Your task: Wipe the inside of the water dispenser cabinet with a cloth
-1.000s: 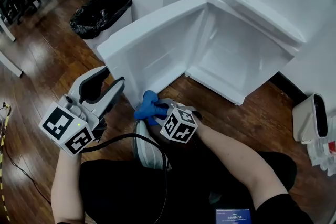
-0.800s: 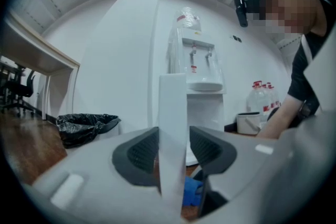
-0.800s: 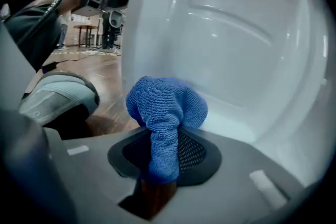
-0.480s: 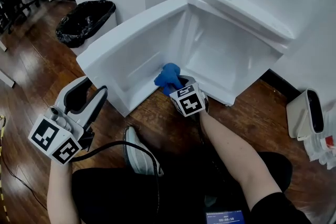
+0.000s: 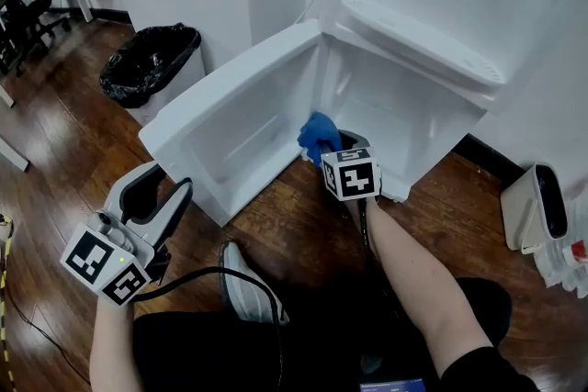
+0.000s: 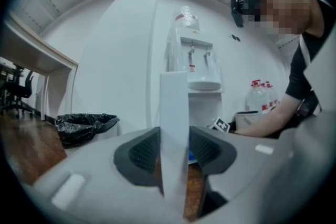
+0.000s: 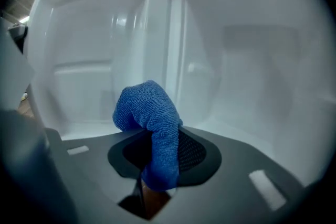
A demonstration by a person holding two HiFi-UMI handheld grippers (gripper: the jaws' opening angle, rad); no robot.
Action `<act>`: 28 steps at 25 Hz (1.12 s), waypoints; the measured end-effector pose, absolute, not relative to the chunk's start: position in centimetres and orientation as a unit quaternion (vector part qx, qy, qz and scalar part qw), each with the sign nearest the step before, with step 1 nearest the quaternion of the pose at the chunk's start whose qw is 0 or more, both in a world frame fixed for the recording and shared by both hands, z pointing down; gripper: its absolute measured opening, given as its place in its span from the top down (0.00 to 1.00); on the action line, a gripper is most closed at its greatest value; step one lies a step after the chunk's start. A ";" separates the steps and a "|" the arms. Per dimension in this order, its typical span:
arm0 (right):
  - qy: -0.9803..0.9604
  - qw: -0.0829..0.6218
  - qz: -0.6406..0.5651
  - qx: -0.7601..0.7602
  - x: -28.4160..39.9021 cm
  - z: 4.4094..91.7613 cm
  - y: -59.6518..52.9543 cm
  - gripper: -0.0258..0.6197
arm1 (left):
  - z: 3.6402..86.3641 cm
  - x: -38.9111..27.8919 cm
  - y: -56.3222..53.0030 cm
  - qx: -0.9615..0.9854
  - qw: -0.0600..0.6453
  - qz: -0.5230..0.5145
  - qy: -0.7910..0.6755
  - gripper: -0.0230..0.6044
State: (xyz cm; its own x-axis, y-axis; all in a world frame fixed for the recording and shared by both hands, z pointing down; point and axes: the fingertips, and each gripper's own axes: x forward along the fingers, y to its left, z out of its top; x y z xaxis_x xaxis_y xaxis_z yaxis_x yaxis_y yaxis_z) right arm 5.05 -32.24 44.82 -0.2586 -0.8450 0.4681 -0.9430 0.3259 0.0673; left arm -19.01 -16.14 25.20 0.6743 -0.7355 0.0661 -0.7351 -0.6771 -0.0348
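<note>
R gripper (image 5: pixel 327 148): fingers pinched on the blue cloth (image 5: pixel 318 134), which sits at the mouth of the dispenser cabinet (image 5: pixel 404 106), low down on its hinge side. L gripper (image 5: pixel 180 188), left of the cabinet: fingers narrow, clamped on the outer edge of the open door (image 5: pixel 230 115).

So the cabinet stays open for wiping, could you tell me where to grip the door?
Take the door by its free edge, coming level from outside, jaws astride the thin panel: it stands upright, edge-on, where the left gripper clamps it.
</note>
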 end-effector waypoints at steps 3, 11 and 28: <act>-0.789 0.137 0.070 0.594 5.8 36.9 -32.9 0.78 | 25.1 -18.9 -16.2 -0.916 0.005 -0.039 0.399 0.68; -0.799 -0.058 -0.003 0.599 5.6 22.7 -31.2 0.78 | 25.3 -18.6 -16.1 -0.917 0.004 -0.044 0.397 0.68; -0.787 0.303 0.096 0.529 3.8 48.6 -32.2 0.78 | 25.7 -18.4 -16.4 -0.917 0.005 -0.048 0.397 0.68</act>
State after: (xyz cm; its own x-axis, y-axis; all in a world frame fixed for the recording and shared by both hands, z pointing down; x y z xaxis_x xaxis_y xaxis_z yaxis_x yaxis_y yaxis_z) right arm 3.78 -32.21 48.58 -0.2574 -0.7744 0.5780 -0.8909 0.4219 0.1685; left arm -18.40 -16.41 25.75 0.6805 -0.7279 0.0841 -0.7268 -0.6851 -0.0480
